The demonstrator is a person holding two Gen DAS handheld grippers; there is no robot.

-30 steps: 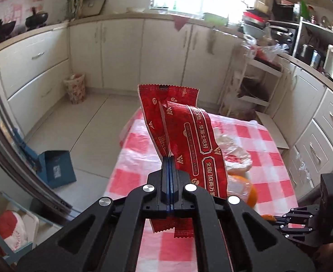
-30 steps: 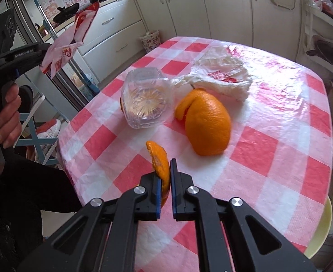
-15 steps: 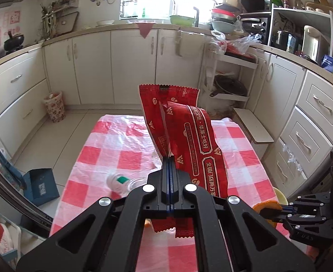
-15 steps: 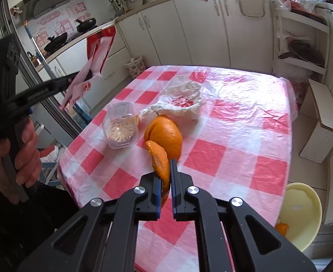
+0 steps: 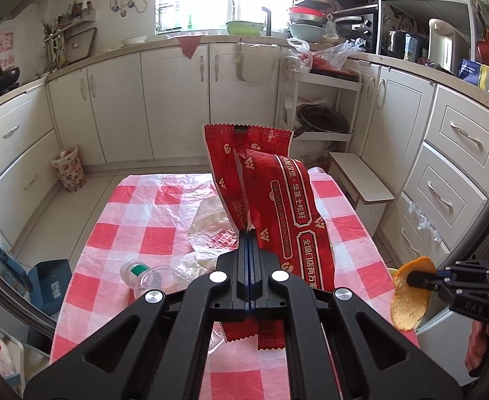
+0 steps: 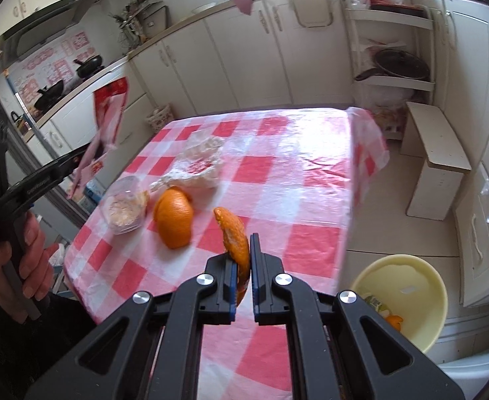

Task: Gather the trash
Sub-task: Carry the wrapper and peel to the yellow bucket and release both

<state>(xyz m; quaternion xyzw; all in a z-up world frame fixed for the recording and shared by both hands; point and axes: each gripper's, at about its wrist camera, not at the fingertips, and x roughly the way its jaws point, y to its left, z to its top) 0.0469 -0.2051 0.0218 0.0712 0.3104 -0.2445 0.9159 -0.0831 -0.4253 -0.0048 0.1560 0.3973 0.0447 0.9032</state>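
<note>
My left gripper (image 5: 249, 236) is shut on a red snack wrapper (image 5: 277, 206) that stands up above the checked table (image 5: 138, 236). In the right wrist view that wrapper (image 6: 106, 123) hangs at the left from the left gripper (image 6: 78, 156), held by a hand (image 6: 24, 260). My right gripper (image 6: 243, 245) is shut on a curved piece of orange peel (image 6: 234, 236), also seen as the peel (image 5: 409, 295) at the right edge of the left wrist view. A bigger orange peel (image 6: 174, 218), a clear plastic bottle (image 6: 124, 205) and a crumpled plastic bag (image 6: 199, 163) lie on the table.
A pale yellow bin (image 6: 401, 295) with a few scraps inside stands on the floor beside the table's right edge. A white step stool (image 6: 434, 160) and a shelf rack with a pan (image 6: 394, 63) are beyond it. Cabinets line the walls; a small patterned basket (image 5: 68, 173) sits at far left.
Both grippers have swung right with their loads. The yellow bin has come into the right wrist view, and the peel now hangs near the table's right edge.
</note>
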